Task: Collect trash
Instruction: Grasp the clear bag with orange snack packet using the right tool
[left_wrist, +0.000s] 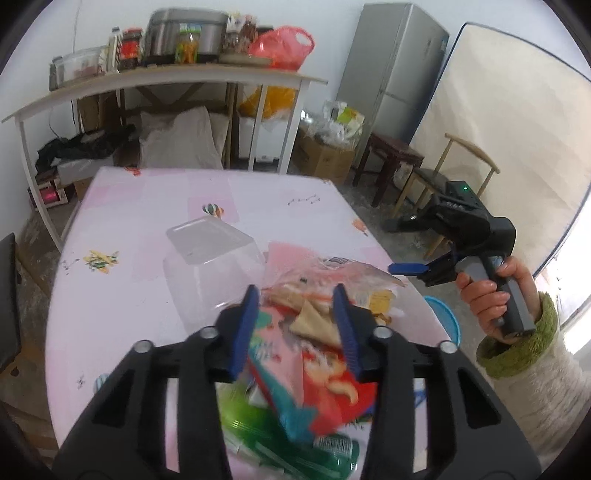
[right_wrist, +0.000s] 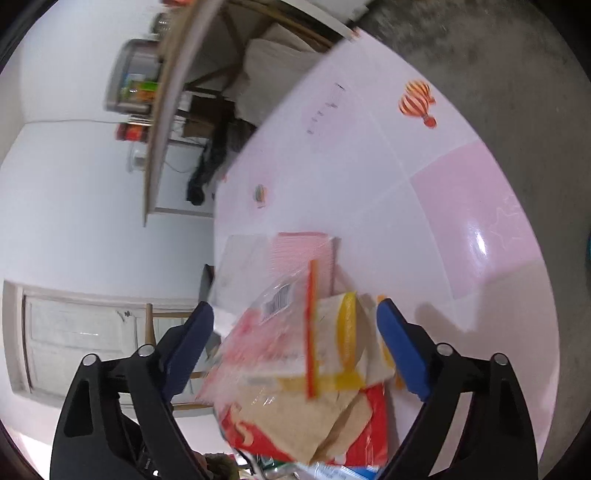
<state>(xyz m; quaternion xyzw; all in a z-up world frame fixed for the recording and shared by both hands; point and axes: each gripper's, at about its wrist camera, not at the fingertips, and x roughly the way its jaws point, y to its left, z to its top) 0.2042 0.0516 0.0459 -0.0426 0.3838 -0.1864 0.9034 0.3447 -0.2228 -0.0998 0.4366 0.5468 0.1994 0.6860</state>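
Note:
A heap of snack wrappers (left_wrist: 317, 354) lies at the near edge of the pink table (left_wrist: 147, 206): red, teal and green bags, tan paper and clear film. My left gripper (left_wrist: 296, 322) has its blue pads pressed in on the heap from both sides. A clear plastic box (left_wrist: 210, 243) rests just beyond. In the right wrist view the same wrappers (right_wrist: 295, 369) sit between the wide-apart fingers of my right gripper (right_wrist: 297, 339), and its left pad stands apart from them. A hand in a green cuff holds that right gripper (left_wrist: 413, 268) at the table's right edge.
A round blue object (left_wrist: 445, 317) pokes out by the table's right edge. Behind the table stands a white shelf table (left_wrist: 166, 75) with a cooker, jars and a red bag. A fridge (left_wrist: 391, 70), a dark stool (left_wrist: 395, 155), a chair (left_wrist: 443, 177) and cardboard boxes line the right.

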